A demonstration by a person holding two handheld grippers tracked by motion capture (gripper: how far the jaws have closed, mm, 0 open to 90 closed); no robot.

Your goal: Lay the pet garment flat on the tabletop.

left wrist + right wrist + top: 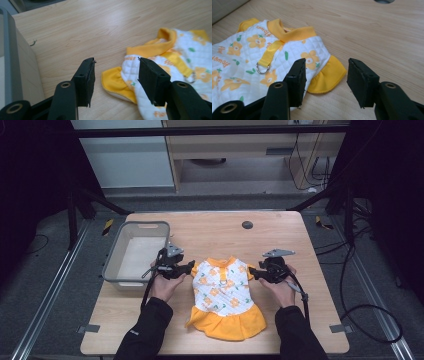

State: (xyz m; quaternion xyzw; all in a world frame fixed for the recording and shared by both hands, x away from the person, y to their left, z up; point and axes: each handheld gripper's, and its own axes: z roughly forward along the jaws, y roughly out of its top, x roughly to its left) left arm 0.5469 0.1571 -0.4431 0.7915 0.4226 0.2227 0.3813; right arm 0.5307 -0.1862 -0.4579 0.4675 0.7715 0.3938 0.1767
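A: Start with the high view. What lies between the two claws?

B: A small pet dress (222, 295), white quilted with orange flowers and a yellow skirt, flat on the wooden table (210, 230). The left claw (191, 265) sits just beside the dress's sleeve on its own side, and the right claw (251, 272) sits just beside the opposite sleeve. Each is held in a hand with a black sleeve behind it. Beyond the left claw, on its outer side, stands a grey basket (137, 251). Far ahead of the right claw there is a dark round hole (247, 225) in the table.

A: And the left gripper view?

B: The left claw (116, 75) is spread wide with nothing gripped. The yellow sleeve edge (113, 81) lies on the table in the gap between the jaws, and the dress (180, 57) runs off past the right-hand jaw. The basket wall (11, 62) rises outside the left-hand jaw.

A: The right gripper view?

B: The right claw (327, 75) is also wide apart and holds nothing. The yellow ruffled sleeve (328, 75) lies between and slightly under the jaws. The dress body (249, 57) spreads beyond the left-hand jaw, with a yellow strap and a metal ring (262, 67) on it. Bare table lies past the right-hand jaw.
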